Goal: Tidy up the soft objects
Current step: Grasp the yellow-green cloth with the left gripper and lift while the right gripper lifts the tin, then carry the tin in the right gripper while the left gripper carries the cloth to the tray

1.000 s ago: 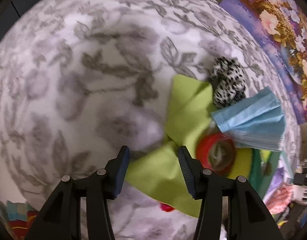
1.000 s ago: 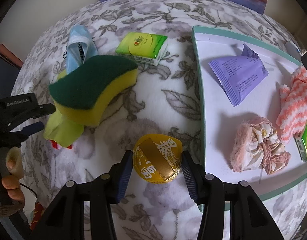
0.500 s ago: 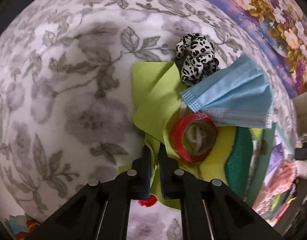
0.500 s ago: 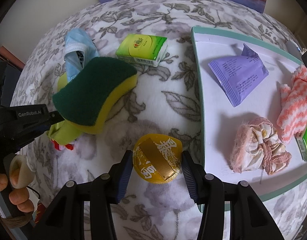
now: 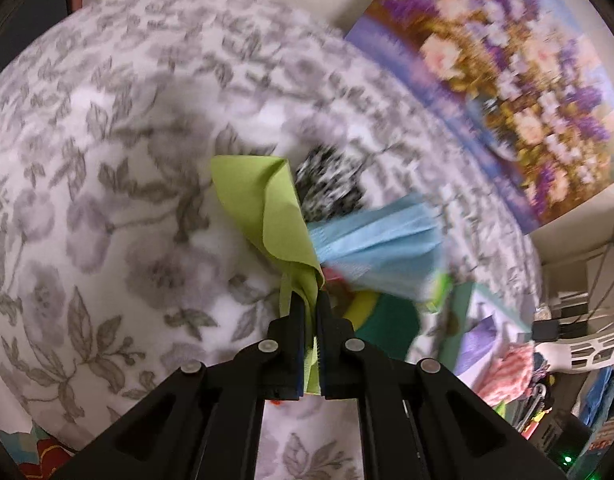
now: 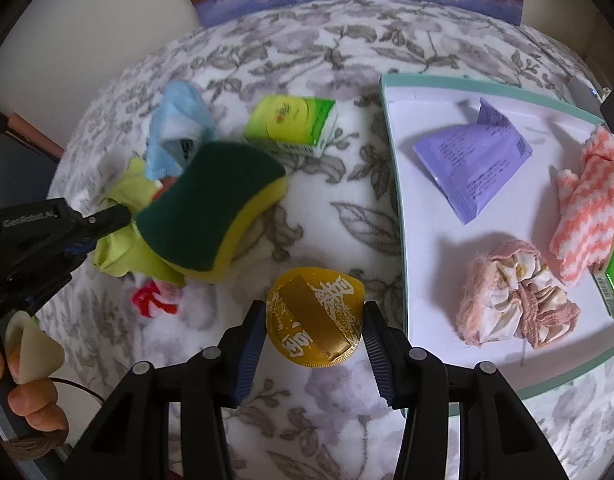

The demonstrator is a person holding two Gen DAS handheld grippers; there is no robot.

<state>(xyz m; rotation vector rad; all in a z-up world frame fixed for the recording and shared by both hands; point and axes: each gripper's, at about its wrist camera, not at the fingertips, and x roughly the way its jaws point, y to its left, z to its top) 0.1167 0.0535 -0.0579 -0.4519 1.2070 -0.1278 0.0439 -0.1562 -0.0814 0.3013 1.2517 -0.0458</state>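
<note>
My left gripper [image 5: 311, 300] is shut on a lime green cloth [image 5: 267, 208] and lifts it off the floral blanket; it also shows in the right wrist view [image 6: 115, 216]. On the cloth ride a blue face mask [image 5: 379, 240], a red tape roll and a green-and-yellow sponge [image 6: 211, 208]. A leopard-print scrunchie [image 5: 327, 184] lies behind. My right gripper [image 6: 313, 320] is open, its fingers either side of a gold round packet [image 6: 315, 316] on the blanket.
A white tray with a teal rim [image 6: 391, 184] at the right holds a purple packet [image 6: 475, 160], a pink striped cloth [image 6: 587, 204], a pink scrunchie [image 6: 515, 280] and a green pack. A green tissue pack [image 6: 291, 124] and a small red item [image 6: 151, 300] lie on the blanket. A floral painting [image 5: 507, 72] stands behind.
My left gripper closed on the green cloth and has lifted it, tilting the sponge, tape and mask with it. The right gripper has not moved.
</note>
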